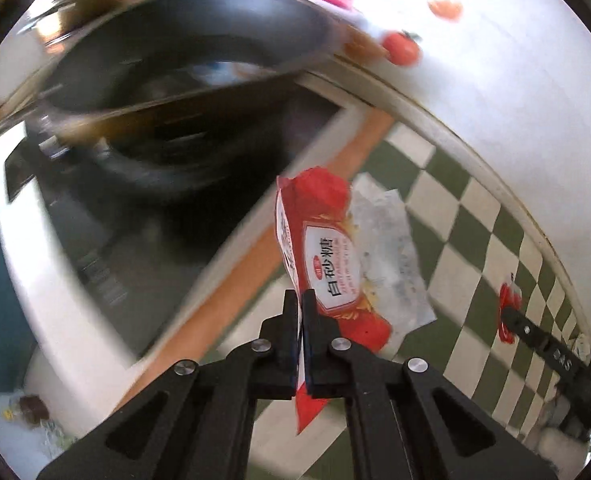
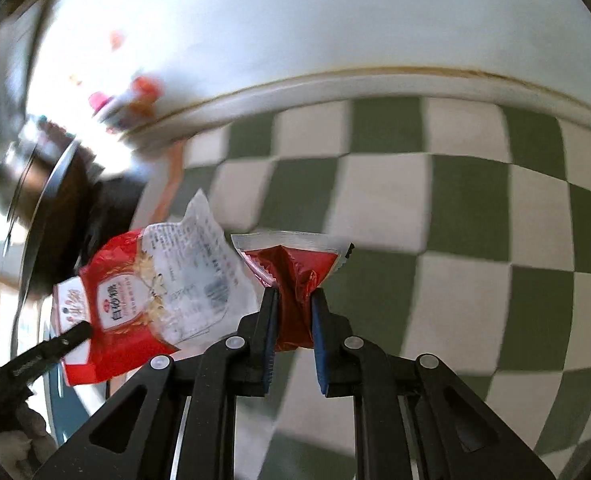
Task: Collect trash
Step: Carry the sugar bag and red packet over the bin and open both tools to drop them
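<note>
Up off the checked cloth (image 2: 447,208), both pieces of trash hang in the air. The left hand-held gripper (image 1: 300,300) is clenched on the lower edge of a red and white sugar bag (image 1: 327,256) — its jaws meet with only the thin film between them, and the bag stands up and away from the fingers, printed label facing the camera. Behind the bag, in the left wrist view, a dark pan (image 1: 183,52) sits on a black hob (image 1: 107,240), badly blurred. A tomato (image 1: 402,48) lies on the white tabletop (image 1: 515,92) past the cloth's edge.

The right hand-held gripper (image 2: 294,300) is grasping a small red sachet (image 2: 295,264): the blue pads (image 2: 319,332) pinch its crumpled middle, and its silver sealed edge fans out above them. In the right wrist view the sugar bag hangs just left of the sachet, close beside it — whether the two touch I cannot tell.
</note>
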Motion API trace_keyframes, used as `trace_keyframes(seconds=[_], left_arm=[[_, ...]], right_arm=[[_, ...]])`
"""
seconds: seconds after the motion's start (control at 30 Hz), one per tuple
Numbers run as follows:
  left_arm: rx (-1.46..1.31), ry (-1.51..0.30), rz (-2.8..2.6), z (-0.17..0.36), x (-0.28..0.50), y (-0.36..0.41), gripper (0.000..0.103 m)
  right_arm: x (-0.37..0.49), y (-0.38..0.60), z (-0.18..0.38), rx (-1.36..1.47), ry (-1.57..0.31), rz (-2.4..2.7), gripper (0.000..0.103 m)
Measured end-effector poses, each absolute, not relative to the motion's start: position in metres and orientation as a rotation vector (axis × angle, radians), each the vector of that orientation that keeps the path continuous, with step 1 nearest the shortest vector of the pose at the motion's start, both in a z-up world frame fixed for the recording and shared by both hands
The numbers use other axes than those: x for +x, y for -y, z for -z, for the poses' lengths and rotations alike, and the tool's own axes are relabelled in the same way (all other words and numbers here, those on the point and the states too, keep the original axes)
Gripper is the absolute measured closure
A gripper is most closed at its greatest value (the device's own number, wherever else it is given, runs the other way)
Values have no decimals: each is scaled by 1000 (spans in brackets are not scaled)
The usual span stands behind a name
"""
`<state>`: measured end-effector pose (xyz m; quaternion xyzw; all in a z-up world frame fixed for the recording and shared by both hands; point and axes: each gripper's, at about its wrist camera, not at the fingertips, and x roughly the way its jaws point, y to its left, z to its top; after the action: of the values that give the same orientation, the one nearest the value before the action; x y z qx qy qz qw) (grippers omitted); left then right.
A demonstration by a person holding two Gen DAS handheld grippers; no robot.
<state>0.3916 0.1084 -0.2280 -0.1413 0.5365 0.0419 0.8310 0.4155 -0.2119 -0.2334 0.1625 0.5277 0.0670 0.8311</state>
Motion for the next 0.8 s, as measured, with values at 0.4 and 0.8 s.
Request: trace_keyframes(seconds=[0.4, 0.8], left_arm=[[-551, -1038, -517, 222, 107, -293, 103], [-786, -1114, -735, 442, -10, -431, 103]], right_arm=[[283, -39, 232, 91, -1282, -644, 87], [158, -282, 432, -225, -1409, -870, 88]])
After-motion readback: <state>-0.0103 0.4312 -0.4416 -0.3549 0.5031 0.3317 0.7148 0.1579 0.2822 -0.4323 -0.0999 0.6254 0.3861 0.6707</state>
